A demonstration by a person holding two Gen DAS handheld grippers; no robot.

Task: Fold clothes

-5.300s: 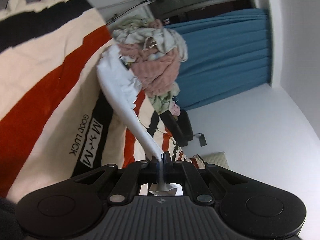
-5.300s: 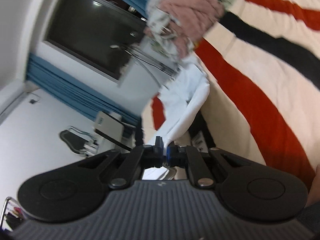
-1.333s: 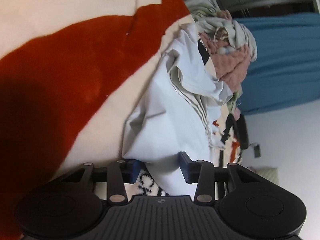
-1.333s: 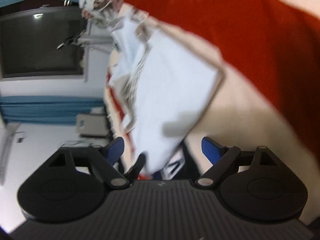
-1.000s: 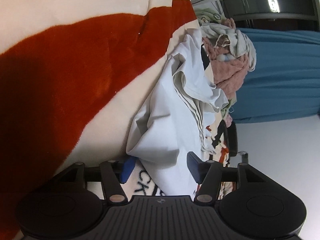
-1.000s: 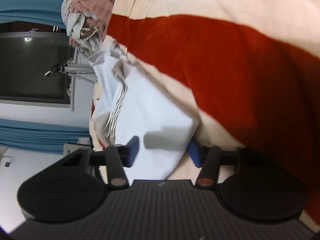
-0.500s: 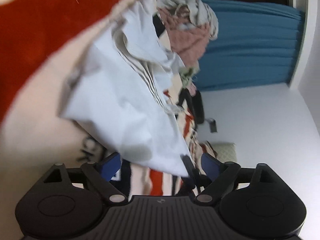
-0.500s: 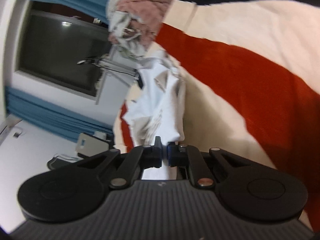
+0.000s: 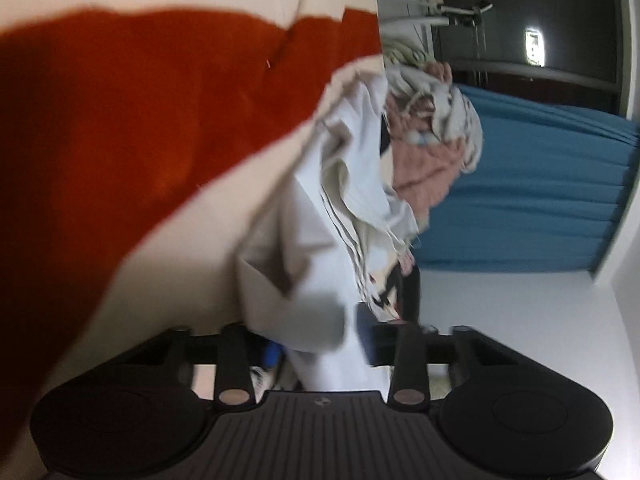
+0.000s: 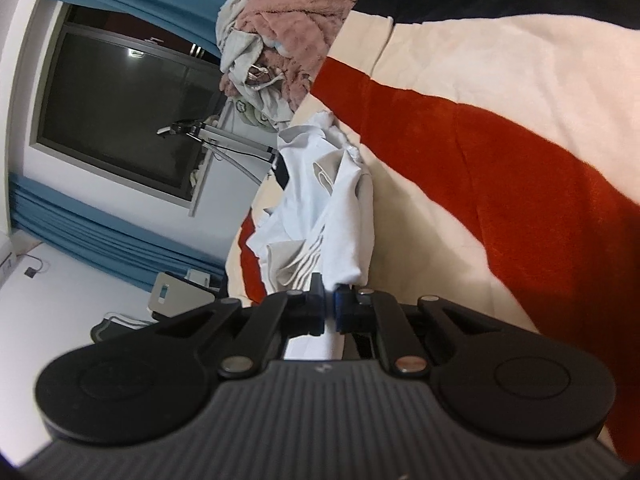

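A white garment with pale stripes [image 9: 320, 240] lies crumpled on a cream, red and black striped blanket [image 9: 120, 120]. In the left wrist view its near fold hangs between the fingers of my left gripper [image 9: 316, 350], whose jaws stand apart around the cloth; the view is blurred. In the right wrist view the same garment [image 10: 332, 216] stretches away from my right gripper [image 10: 329, 308], which is shut on its near edge.
A heap of pink and pale clothes [image 10: 288, 32] [image 9: 428, 148] lies on the blanket beyond the garment. Blue curtains [image 9: 540, 192], a dark window [image 10: 112, 116] and a metal stand [image 10: 224, 136] are behind. The blanket [image 10: 480, 120] spreads wide to the right.
My left gripper has narrowed its jaws and swung back over the garment's near fold. My right gripper stays shut on the garment's edge and has drawn it slightly taut.
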